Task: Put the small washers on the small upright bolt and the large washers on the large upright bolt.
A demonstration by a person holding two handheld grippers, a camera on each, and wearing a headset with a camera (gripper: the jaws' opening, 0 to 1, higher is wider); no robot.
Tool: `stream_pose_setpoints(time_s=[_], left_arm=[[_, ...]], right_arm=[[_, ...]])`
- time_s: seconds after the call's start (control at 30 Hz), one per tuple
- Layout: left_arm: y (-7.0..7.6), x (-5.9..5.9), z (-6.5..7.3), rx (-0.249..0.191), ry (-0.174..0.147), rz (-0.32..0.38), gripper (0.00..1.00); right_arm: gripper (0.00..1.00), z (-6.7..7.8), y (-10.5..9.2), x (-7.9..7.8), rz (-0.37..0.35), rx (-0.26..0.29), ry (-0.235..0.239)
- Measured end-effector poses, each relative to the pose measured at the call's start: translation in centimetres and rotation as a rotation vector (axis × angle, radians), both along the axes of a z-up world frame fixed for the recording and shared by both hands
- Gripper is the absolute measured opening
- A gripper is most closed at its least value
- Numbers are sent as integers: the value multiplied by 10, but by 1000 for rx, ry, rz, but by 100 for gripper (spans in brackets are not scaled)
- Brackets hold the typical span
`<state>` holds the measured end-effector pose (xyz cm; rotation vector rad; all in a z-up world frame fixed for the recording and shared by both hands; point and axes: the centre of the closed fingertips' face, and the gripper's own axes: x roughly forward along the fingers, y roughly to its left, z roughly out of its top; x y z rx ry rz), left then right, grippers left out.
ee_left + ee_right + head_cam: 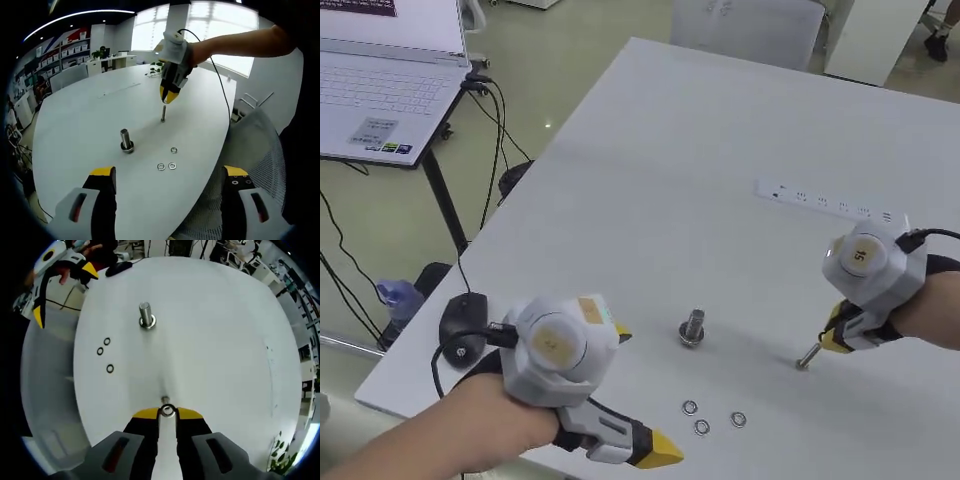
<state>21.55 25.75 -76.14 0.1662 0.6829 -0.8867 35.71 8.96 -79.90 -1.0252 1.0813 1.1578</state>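
**Small washer presented at the small bolt; left tool standing by**

1. Right gripper [832,340]: the jaws are drawn narrow and pinch a small washer [167,411] flat between their yellow tips. The washer is held directly over the top of the small bolt [807,357], and in the right gripper view the ring and the bolt end line up. The flat hold with the hole facing down appears intended to let the washer drop over the thread. Whether it has started onto the bolt cannot be settled from these views.

2. Left gripper [640,390]: the jaws are spread wide and carry nothing. It hangs at the near table edge, just beside the three loose washers [702,427], probably ready for the next pick.

3. Large bolt [692,328]: it stands upright on its head between the two tools, well apart from the small bolt. The loose washers lie flat on the table [650,180] in front of it.

4. Writing: the round label on the right gripper carries a number that looks like 15. The left gripper's label, the markings on the power strip [830,203] and the stickers on the laptop [380,85] are too small to read.
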Motion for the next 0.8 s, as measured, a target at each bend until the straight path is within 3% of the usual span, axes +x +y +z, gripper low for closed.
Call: stream_pose_setpoints(time_s=[0.3, 0.8], left_arm=[[5, 2, -5, 21, 10, -11, 89], [6, 2, -7, 13, 28, -23, 85]], right_arm=[[12, -9, 1, 0, 5, -8, 13], [12, -13, 0, 3, -4, -15, 24]])
